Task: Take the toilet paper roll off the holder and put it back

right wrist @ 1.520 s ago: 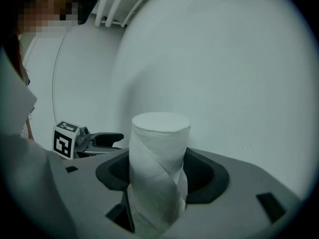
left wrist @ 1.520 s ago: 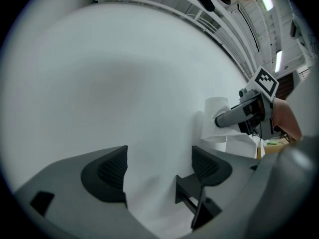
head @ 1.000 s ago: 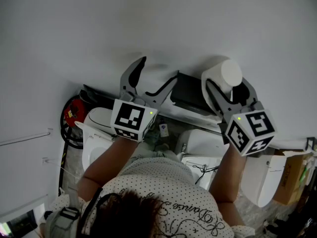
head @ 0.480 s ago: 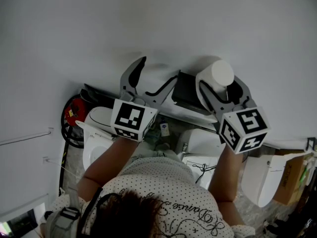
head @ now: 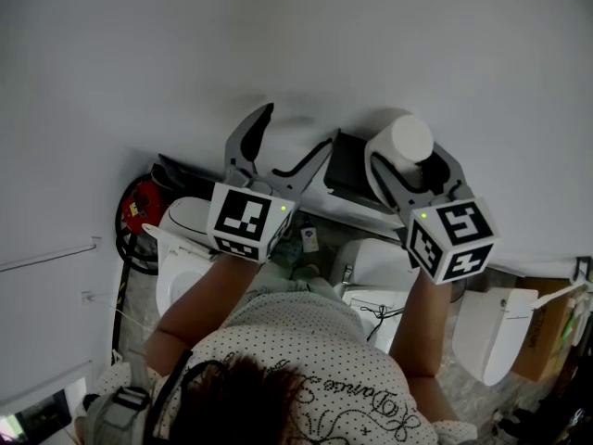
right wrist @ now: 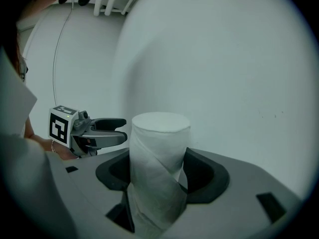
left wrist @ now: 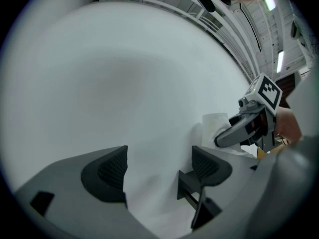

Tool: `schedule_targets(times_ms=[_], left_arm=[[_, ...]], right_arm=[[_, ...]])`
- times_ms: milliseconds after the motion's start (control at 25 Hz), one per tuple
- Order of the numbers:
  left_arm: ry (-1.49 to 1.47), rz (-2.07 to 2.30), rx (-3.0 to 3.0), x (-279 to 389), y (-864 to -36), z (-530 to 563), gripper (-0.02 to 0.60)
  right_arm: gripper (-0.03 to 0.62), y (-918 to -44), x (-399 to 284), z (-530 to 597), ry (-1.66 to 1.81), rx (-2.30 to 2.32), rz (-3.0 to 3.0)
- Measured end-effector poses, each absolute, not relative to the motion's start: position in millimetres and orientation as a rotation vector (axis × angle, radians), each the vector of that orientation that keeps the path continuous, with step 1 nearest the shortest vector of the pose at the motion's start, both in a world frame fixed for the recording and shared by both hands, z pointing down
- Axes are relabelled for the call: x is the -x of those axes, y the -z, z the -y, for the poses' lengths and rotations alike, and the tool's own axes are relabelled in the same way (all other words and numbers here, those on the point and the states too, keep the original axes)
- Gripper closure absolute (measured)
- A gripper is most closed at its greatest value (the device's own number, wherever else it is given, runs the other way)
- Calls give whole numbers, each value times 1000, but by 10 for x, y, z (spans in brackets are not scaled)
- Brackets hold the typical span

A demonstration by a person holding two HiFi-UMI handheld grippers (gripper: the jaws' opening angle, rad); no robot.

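Note:
A white toilet paper roll [head: 409, 141] stands upright between the jaws of my right gripper [head: 408, 158], whose pads press on its sides; in the right gripper view the roll [right wrist: 159, 158] fills the gap. It hangs close to the white wall, just right of the black holder [head: 349, 169]. My left gripper [head: 298, 128] is open and holds nothing, just left of the holder. The left gripper view shows the holder [left wrist: 192, 190] by the right-hand pad, with the roll [left wrist: 214, 126] and the right gripper [left wrist: 241, 131] beyond it.
A white wall [head: 278, 35] fills the upper part of the head view. Below are white toilets [head: 181, 235] [head: 491, 327], a red object [head: 139, 209] with black loops, and a cardboard box [head: 547, 327] at the right edge.
My right gripper has carried the roll a little to the left, closer to the black holder. The left gripper has stayed where it was.

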State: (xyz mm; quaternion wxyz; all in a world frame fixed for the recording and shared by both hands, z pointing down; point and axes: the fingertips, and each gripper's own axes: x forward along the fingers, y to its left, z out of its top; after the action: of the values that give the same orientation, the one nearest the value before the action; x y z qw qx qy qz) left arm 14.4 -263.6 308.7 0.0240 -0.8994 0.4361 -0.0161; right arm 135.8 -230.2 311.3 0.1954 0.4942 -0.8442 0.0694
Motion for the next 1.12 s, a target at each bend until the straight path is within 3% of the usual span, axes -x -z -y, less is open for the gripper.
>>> schedule_targets(times_ms=[1120], left_arm=[[62,-1321,2798,-190,-3125,2603,195]], right_arm=[[301,-3512,-1332,2343,-259,-1348,2301]])
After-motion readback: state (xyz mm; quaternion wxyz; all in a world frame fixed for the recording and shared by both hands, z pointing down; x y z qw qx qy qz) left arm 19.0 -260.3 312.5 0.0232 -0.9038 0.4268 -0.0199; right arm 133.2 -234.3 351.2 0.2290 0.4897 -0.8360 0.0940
